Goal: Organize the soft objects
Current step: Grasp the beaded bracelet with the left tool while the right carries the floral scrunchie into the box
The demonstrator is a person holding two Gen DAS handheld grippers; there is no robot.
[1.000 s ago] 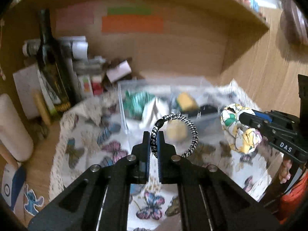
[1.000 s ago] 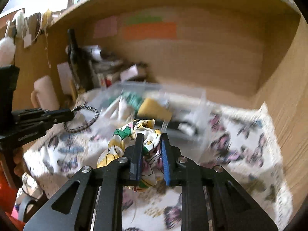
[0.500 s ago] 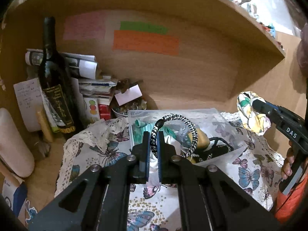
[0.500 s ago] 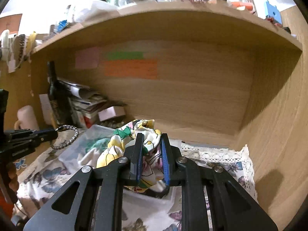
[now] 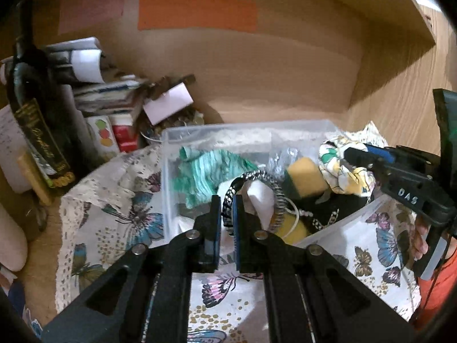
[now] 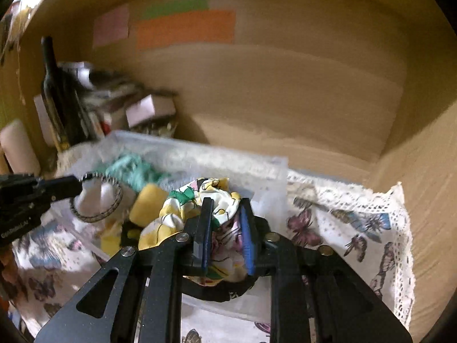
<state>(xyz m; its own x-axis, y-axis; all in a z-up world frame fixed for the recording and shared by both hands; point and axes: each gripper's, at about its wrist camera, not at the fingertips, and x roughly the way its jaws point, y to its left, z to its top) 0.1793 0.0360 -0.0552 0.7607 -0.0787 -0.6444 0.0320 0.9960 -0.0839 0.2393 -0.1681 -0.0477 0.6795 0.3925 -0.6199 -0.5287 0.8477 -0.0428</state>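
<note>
My left gripper (image 5: pixel 227 200) is shut on a black-and-white braided hair band (image 5: pixel 278 188) and holds it over the clear plastic bin (image 5: pixel 165 171). My right gripper (image 6: pixel 225 204) is shut on a floral yellow-and-white scrunchie (image 6: pixel 182 203), held over the bin's right side; it also shows in the left wrist view (image 5: pixel 340 165). The bin (image 6: pixel 274 171) holds a teal cloth (image 5: pixel 208 171), yellow sponges (image 5: pixel 305 174), a white cloth and black items. The left gripper with the band (image 6: pixel 114 197) shows at the left of the right wrist view.
The bin sits on a butterfly-print cloth (image 5: pixel 114 228) inside a wooden shelf nook. A dark wine bottle (image 5: pixel 37 131), papers and small boxes (image 5: pixel 114 97) stand at the back left. Wooden walls close the back and right (image 6: pixel 414 171).
Both grippers have come down and forward over the bin with their items. The scrunchie now hangs just above the bin's contents, and the hair band is lower over the white cloth.
</note>
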